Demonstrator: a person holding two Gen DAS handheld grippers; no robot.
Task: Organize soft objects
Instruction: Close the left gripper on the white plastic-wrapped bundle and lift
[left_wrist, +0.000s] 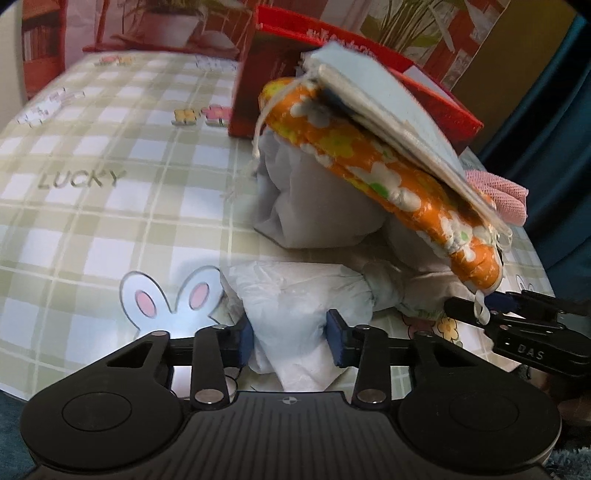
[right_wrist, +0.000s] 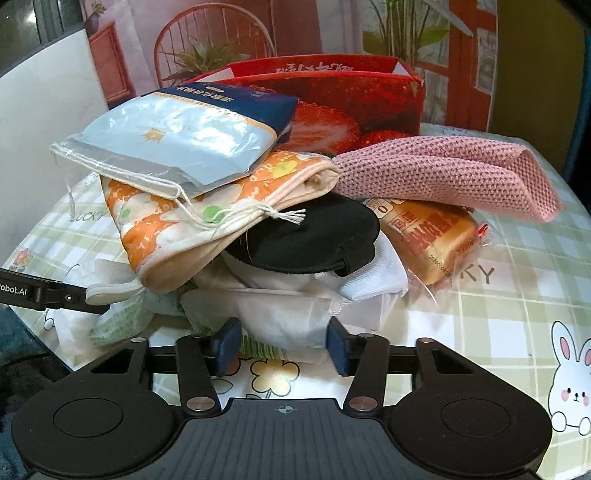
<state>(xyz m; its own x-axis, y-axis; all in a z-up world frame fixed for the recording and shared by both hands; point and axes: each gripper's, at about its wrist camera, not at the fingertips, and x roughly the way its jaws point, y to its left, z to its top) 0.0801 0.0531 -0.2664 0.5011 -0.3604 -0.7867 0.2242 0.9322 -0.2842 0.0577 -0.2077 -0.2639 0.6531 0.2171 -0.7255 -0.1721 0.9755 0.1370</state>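
grasping looks like the step in hand: left gripper (left_wrist: 290, 338) pinches a pale plastic bag (left_wrist: 295, 295) at lower centre, right gripper (right_wrist: 282, 343) pinches white wrapping (right_wrist: 288, 314) under the heap (right_wrist: 207, 206). next, lift gently toward the red box (right_wrist: 369, 107) behind.

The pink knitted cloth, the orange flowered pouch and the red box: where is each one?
pink knitted cloth (right_wrist: 461, 173): right wrist view, middle of its folded knit.
orange flowered pouch (right_wrist: 166, 236): right wrist view, its printed front.
red box (right_wrist: 369, 96): right wrist view, strawberry-printed front wall.
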